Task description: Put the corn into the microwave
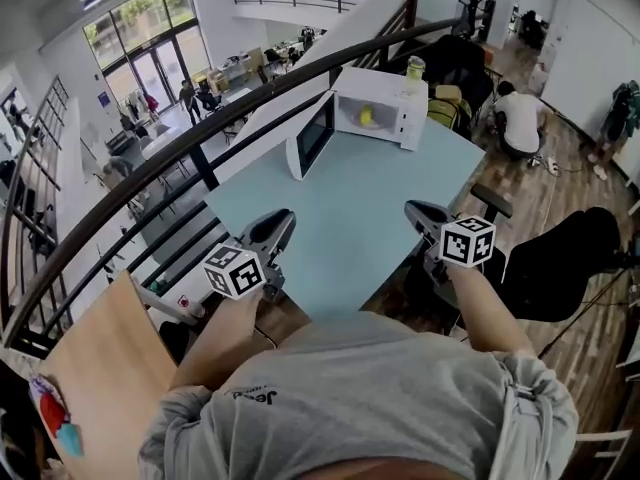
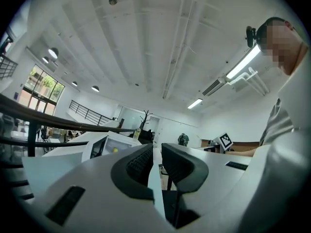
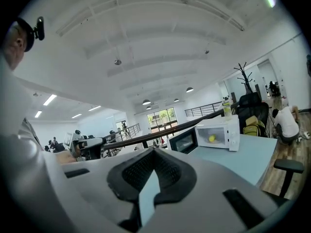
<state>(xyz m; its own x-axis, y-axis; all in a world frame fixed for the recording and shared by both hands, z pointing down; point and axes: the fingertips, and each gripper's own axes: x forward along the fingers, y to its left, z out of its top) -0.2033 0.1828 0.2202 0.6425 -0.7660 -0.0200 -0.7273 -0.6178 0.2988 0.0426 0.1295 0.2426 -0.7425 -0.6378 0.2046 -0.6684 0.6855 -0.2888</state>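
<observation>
A white microwave (image 1: 392,108) stands at the far end of the light blue table (image 1: 350,208) with its door (image 1: 312,136) swung open to the left. The yellow corn (image 1: 366,116) lies inside it. Both grippers hover near the table's front edge, far from the microwave. My left gripper (image 1: 283,218) is shut with nothing in it, and so is my right gripper (image 1: 415,211). In the left gripper view the jaws (image 2: 154,147) stand together, with the microwave (image 2: 109,147) small beyond them. In the right gripper view the pads meet at the tip (image 3: 154,152), and the corn (image 3: 212,138) shows inside the microwave (image 3: 221,130).
A dark railing (image 1: 200,133) curves along the table's left side, with a drop to a lower floor behind it. A bottle (image 1: 415,68) stands on the microwave. A black office chair (image 1: 560,258) and its armrest (image 1: 492,200) are at the right. A person (image 1: 520,118) crouches at the far right.
</observation>
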